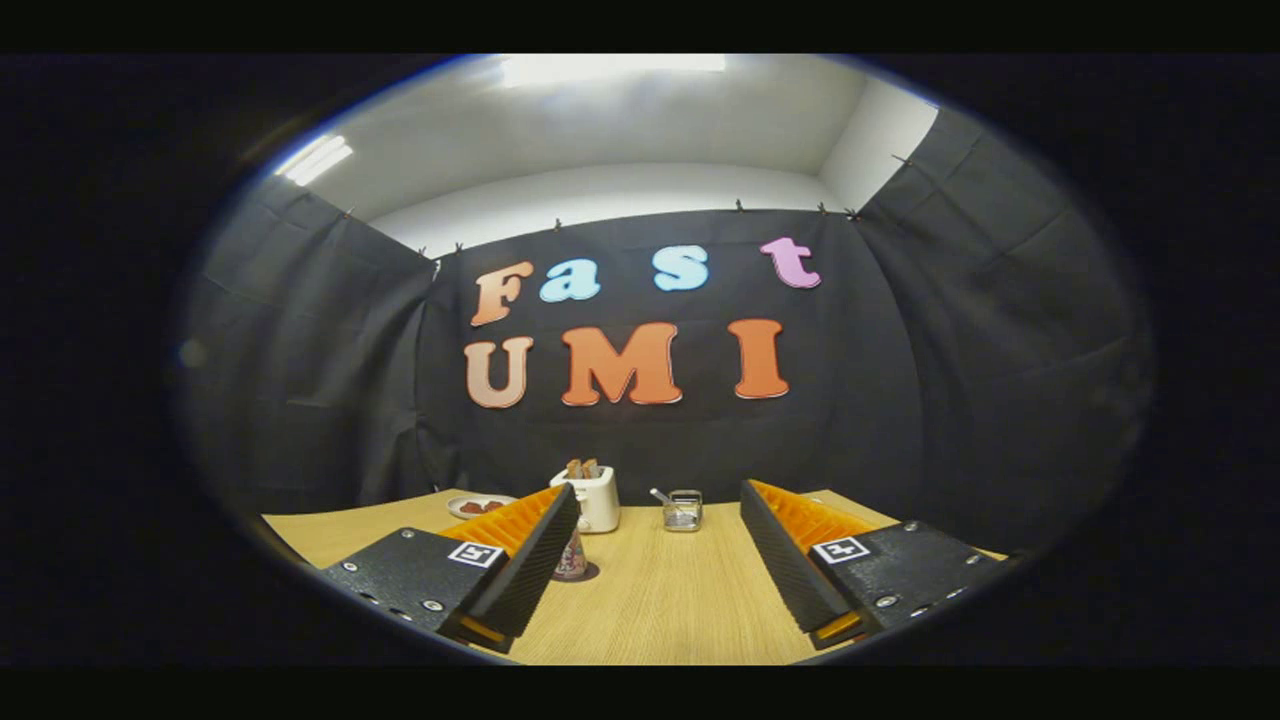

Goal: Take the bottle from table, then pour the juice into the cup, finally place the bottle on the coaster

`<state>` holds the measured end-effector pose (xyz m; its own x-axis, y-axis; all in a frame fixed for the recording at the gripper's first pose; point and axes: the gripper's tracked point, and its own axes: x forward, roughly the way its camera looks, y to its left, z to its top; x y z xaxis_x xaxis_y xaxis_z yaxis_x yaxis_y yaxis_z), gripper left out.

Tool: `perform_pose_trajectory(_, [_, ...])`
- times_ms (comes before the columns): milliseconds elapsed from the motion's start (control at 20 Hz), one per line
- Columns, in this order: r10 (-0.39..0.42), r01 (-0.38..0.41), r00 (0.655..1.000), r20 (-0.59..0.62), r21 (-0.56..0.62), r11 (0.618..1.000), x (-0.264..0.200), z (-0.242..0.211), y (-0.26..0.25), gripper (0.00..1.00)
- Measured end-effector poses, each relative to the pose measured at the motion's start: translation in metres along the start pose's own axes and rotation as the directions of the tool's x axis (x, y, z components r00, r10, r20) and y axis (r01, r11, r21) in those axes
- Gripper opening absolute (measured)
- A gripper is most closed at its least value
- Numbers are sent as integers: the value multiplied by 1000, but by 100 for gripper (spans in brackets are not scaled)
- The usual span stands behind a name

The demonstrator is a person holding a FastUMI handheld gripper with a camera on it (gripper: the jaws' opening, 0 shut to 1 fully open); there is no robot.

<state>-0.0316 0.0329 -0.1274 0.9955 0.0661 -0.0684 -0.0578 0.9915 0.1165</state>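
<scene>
Above the pale wooden table (660,600): gripper (655,560), fingers spread wide, empty.
Small patterned bottle (571,560) on a dark round coaster (590,573), partly hidden behind the left finger; likely light, possibly slippery; grasp mid-body. Small clear glass cup (683,510) beyond.

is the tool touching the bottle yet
Cannot tell. In the gripper view the open tool has its left finger overlapping the bottle; no gap or contact shows plainly.

Setting: you work in a staged recording booth, not a lived-in kitchen. Evidence: black cloth wall (680,440) clipped up under a white ceiling with strip lights; wooden table (660,600) before it; toaster (597,497) against that cloth, glass jar (683,510) beside it.
</scene>
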Motion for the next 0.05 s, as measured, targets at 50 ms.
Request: perform_pose_trajectory(50, [9,-9,1000,2,10,1000,-2,1,2,96])
